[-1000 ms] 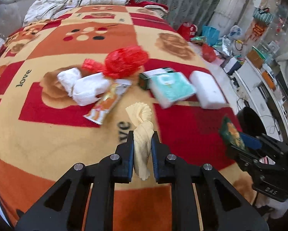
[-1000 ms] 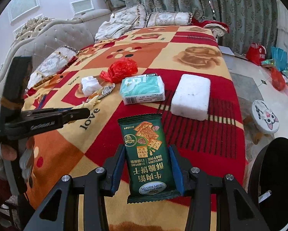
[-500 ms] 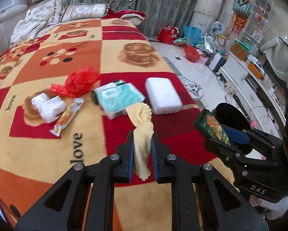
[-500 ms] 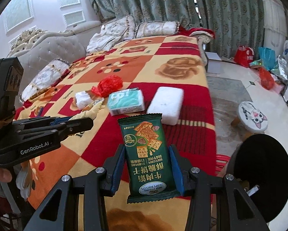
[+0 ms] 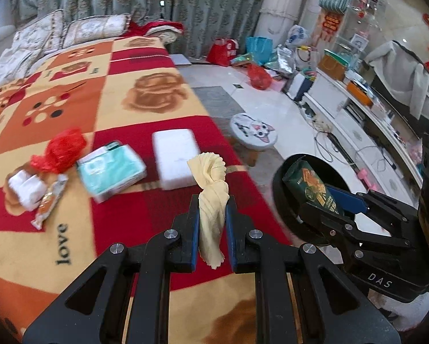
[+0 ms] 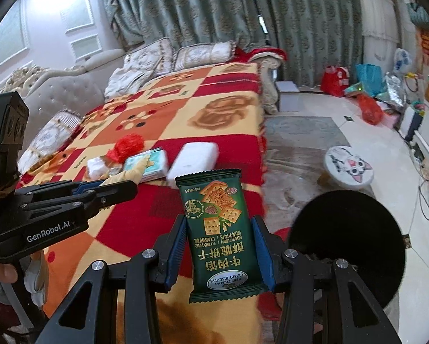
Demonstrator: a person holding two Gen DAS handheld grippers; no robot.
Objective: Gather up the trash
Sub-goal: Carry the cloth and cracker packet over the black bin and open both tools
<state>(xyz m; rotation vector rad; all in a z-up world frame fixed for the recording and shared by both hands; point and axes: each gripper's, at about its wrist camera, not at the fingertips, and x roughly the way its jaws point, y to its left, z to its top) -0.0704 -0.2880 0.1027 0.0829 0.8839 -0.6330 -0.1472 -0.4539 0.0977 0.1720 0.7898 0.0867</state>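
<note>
Two light pieces are held near the bed's (image 5: 128,258) floor-side edge: the left gripper (image 5: 213,220) pinches a soft yellow wrapper (image 5: 211,195) mid-length, the right gripper (image 6: 218,246) clamps a crinkly biscuit packet (image 6: 217,229) by its sides.

A bed covered by a checked red, orange and cream blanket (image 5: 145,91) fills the left of both views, with patterned pillows (image 6: 203,54) at its far end against green curtains (image 6: 203,8). Beside the bed's right edge, a small round stool with a cat face (image 6: 348,165) stands on the pale floor (image 5: 274,109). Red and blue bags (image 6: 349,80) cluster near the curtains.
</note>
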